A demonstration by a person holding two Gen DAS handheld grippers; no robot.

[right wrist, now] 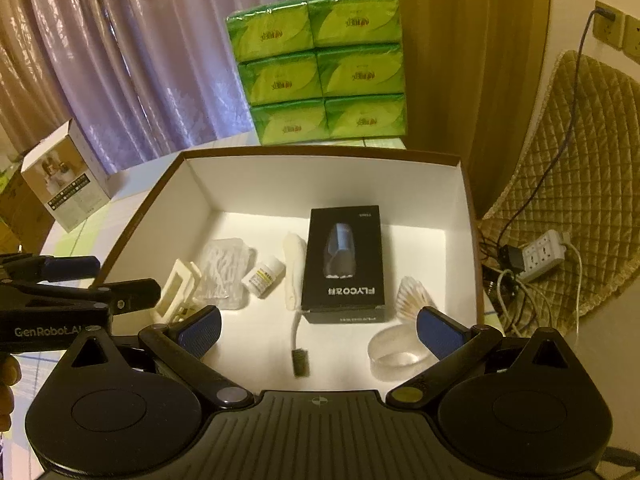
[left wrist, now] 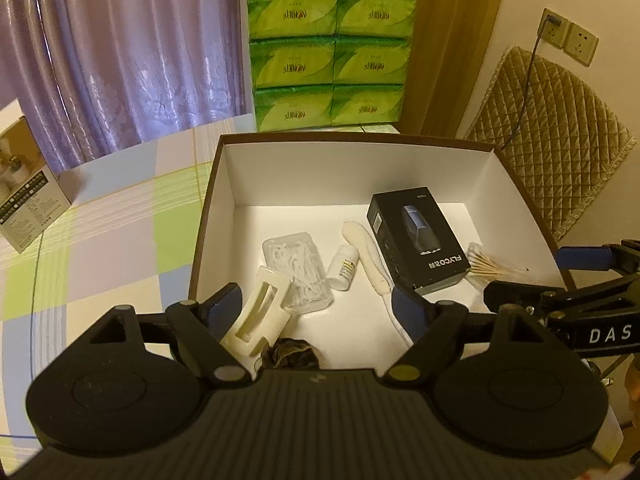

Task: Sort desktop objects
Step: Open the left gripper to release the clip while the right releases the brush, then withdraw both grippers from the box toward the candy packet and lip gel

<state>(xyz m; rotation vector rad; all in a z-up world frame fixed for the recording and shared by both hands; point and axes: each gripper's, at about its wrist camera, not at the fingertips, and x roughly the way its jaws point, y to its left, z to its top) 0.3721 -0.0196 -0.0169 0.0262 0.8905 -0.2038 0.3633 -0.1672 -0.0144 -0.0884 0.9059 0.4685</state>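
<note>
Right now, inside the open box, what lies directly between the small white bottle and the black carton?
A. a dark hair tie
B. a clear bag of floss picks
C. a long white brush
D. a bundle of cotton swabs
C: in the right wrist view the long white brush lies on the floor of the box, with the small white bottle on one side and the black carton on the other.

Ahead of the fingers, the checked-cloth surface (left wrist: 120, 216) bears an open box (left wrist: 400, 168), stacked green tissue packs (left wrist: 328, 56) beyond, and a small carton (left wrist: 28, 200) far left.
</note>
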